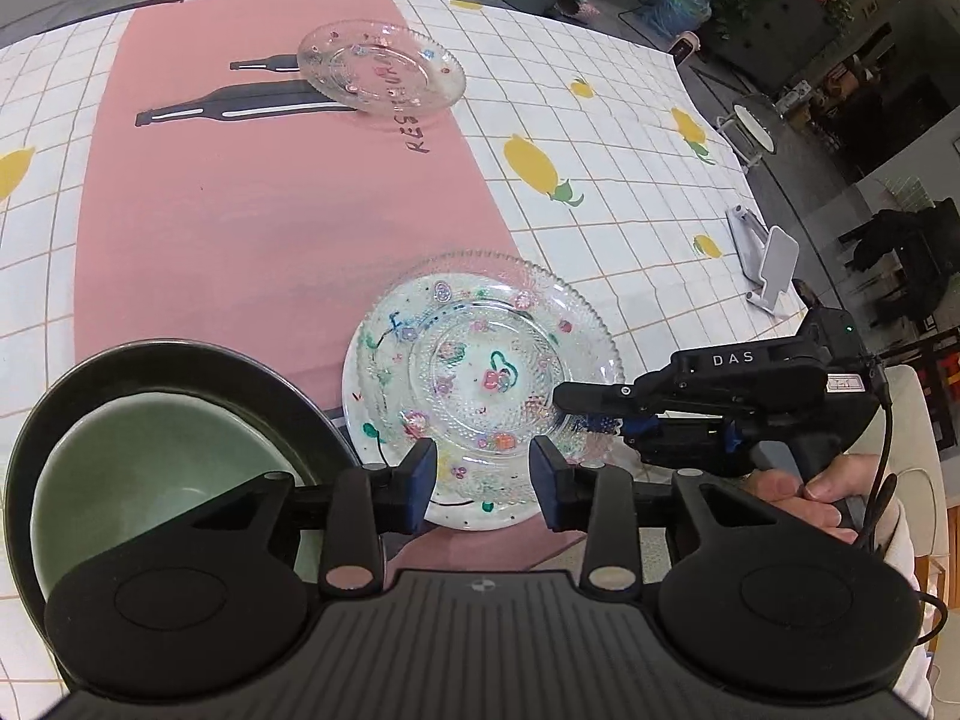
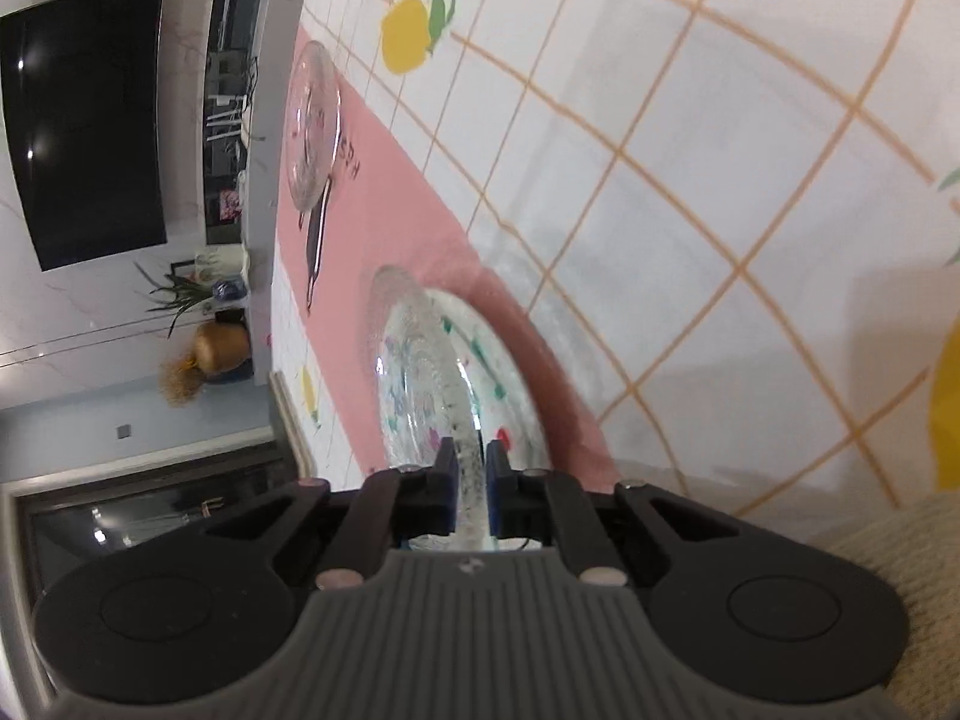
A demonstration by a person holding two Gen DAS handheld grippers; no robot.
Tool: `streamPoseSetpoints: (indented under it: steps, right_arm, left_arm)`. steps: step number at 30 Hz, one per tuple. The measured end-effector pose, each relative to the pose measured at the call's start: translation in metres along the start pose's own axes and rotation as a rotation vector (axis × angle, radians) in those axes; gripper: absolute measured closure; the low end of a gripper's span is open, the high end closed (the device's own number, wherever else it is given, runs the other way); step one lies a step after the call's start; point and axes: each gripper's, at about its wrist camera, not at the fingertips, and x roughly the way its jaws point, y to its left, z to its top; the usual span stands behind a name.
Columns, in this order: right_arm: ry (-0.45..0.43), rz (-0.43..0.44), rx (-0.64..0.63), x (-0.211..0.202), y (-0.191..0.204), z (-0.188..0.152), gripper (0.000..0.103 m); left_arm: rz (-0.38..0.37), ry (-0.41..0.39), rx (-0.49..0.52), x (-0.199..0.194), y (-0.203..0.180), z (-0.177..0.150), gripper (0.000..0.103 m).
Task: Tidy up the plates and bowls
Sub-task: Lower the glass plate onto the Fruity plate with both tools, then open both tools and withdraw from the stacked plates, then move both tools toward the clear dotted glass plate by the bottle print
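Note:
A clear glass plate with coloured floral dots lies on the pink runner close to me. My right gripper is shut on its right rim, and the beaded edge runs between the blue pads. From the left wrist view that same right gripper comes in from the right. My left gripper hovers over the plate's near edge, open, with nothing pressed between its fingers. A green bowl sits on a dark plate at the left. A second glass plate lies farther back.
A lemon-print checked cloth and a pink runner cover the table. A white phone stand sits near the right table edge. A person's hand grips the right tool's handle. Chairs and plants stand beyond the table.

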Motion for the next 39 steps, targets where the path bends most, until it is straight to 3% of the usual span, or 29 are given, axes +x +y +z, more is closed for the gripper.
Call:
streamPoseSetpoints:
  steps: [7, 10, 12, 14, 16, 20, 23, 25, 28, 31, 33, 35, 39]
  right_arm:
    - [0.032, -0.072, -0.091, 0.008, 0.014, -0.006, 0.096]
    - [0.042, -0.121, -0.144, 0.014, 0.022, -0.008, 0.09]
    - [0.05, -0.126, -0.17, 0.016, 0.03, -0.011, 0.077]
    - [0.038, -0.141, -0.202, 0.015, 0.042, -0.013, 0.057]
    - [0.009, -0.173, -0.247, 0.012, 0.053, -0.017, 0.049]
    - [-0.052, -0.251, -0.325, 0.01, 0.067, -0.026, 0.04]
    - [-0.11, -0.356, -0.394, 0.007, 0.071, -0.031, 0.033]
    - [-0.1, -0.336, -0.391, 0.008, 0.068, -0.03, 0.033]
    - [-0.11, -0.312, -0.342, 0.004, 0.059, -0.023, 0.034]
    - [-0.231, -0.359, -0.371, -0.005, 0.062, -0.021, 0.037]
    - [-0.302, -0.319, -0.397, -0.012, 0.062, -0.021, 0.054]
    - [-0.321, -0.261, -0.409, -0.013, 0.061, -0.019, 0.101]
    - [-0.312, -0.31, -0.435, -0.003, 0.061, -0.018, 0.103]
  left_arm:
    - [0.017, -0.047, -0.03, -0.013, 0.006, 0.003, 0.056]
    - [-0.006, -0.062, -0.06, -0.018, 0.014, 0.005, 0.056]
    - [-0.02, -0.069, -0.08, -0.021, 0.019, 0.005, 0.056]
    - [-0.024, -0.081, -0.095, -0.024, 0.022, 0.006, 0.056]
    - [-0.023, -0.089, -0.1, -0.025, 0.023, 0.007, 0.056]
    - [-0.005, -0.098, -0.086, -0.025, 0.019, 0.006, 0.056]
    - [0.016, -0.105, -0.063, -0.025, 0.015, 0.006, 0.056]
    - [0.023, -0.108, -0.056, -0.025, 0.014, 0.006, 0.056]
    - [0.023, -0.112, -0.059, -0.025, 0.015, 0.006, 0.056]
    - [0.033, -0.121, -0.058, -0.026, 0.015, 0.005, 0.055]
    - [0.048, -0.128, -0.053, -0.026, 0.013, 0.006, 0.056]
    - [0.069, -0.134, -0.044, -0.024, 0.01, 0.005, 0.055]
    - [0.086, -0.133, -0.02, -0.019, 0.003, 0.004, 0.049]
